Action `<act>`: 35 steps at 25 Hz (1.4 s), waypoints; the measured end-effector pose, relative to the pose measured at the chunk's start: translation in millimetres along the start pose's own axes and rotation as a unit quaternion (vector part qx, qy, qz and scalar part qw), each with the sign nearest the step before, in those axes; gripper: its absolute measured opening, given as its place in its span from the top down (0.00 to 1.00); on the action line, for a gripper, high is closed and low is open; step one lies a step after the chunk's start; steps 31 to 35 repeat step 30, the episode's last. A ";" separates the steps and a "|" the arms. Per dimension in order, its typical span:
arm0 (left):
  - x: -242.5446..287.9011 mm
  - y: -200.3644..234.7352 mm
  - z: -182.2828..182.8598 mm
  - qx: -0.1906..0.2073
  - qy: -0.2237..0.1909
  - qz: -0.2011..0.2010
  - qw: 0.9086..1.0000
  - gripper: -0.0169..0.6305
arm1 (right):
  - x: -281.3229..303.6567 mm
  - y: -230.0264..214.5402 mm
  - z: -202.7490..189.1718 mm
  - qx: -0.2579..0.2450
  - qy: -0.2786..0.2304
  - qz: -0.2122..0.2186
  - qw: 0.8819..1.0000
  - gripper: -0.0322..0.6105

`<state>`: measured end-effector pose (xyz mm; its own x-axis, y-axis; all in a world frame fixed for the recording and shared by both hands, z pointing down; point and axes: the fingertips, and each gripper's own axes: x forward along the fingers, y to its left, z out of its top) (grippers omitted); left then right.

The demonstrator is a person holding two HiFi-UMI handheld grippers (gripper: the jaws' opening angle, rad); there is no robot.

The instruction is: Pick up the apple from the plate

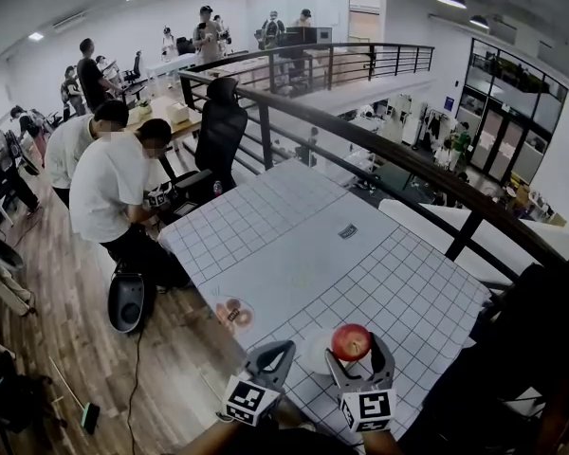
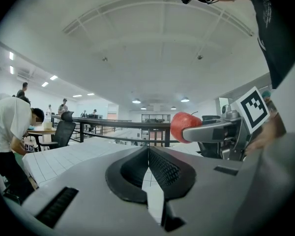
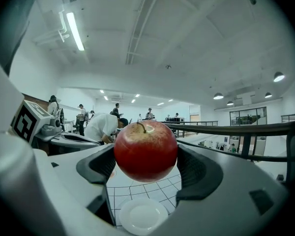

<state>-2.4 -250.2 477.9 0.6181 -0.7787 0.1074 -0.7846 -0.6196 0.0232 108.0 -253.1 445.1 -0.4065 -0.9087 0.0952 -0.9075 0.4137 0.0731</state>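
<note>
A red apple (image 1: 351, 341) hangs above the small white plate (image 1: 315, 351), held between the jaws of my right gripper (image 1: 353, 351). In the right gripper view the apple (image 3: 145, 150) fills the gap between the pads, stem up, and the empty white plate (image 3: 143, 216) lies on the checkered table below. My left gripper (image 1: 273, 359) is to the left of the plate, jaws shut with nothing between them. In the left gripper view the apple (image 2: 183, 127) shows at the right, in the other gripper's finger (image 2: 211, 130).
The white checkered table (image 1: 303, 245) holds a clear plate with reddish fruit (image 1: 233, 315) at its left edge and a small dark card (image 1: 347, 231) near the middle. A black railing (image 1: 379, 145) runs behind. People stand at desks at the far left.
</note>
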 end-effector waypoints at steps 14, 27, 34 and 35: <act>-8.4 3.9 1.2 -0.002 -0.010 0.012 1.000 0.94 | 3.9 7.1 1.3 -0.011 -0.010 0.003 1.000 0.32; -8.8 1.0 5.9 0.003 -0.009 0.012 1.000 0.94 | 3.2 9.8 2.0 -0.011 -0.013 0.008 1.000 0.32; -9.1 1.3 6.0 0.003 -0.008 0.012 1.000 0.94 | 2.9 10.3 1.9 -0.011 -0.012 0.007 1.000 0.32; -9.1 1.3 6.0 0.003 -0.008 0.012 1.000 0.94 | 2.9 10.3 1.9 -0.011 -0.012 0.007 1.000 0.32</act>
